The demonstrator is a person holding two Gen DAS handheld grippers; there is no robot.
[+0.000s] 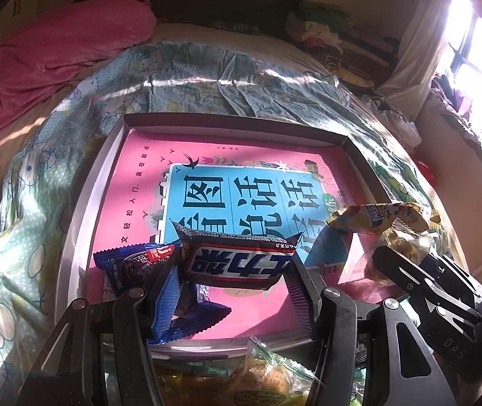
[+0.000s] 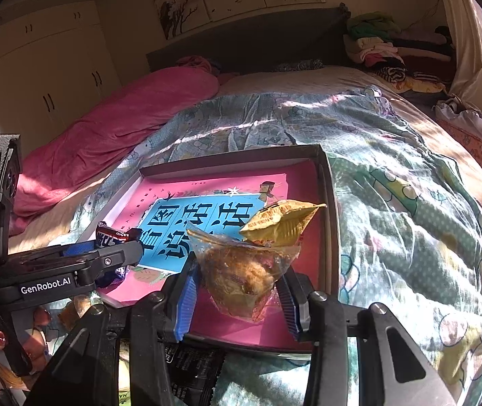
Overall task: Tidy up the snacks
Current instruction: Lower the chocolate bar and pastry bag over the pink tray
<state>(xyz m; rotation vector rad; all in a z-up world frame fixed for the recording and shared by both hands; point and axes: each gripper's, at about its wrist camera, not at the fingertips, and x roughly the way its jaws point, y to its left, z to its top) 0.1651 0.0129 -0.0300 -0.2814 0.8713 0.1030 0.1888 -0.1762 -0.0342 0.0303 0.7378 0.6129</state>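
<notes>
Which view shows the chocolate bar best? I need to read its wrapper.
The left wrist view: the chocolate bar fills the centre between the left gripper's fingers, label facing the camera. The right wrist view shows it small, mostly hidden behind that gripper.

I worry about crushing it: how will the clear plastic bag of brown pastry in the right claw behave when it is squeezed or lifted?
The clear plastic bag of brown pastry looks thin and crinkled, so probably floppy and slippery. Its crumbly-looking contents seem fragile and light.
</notes>
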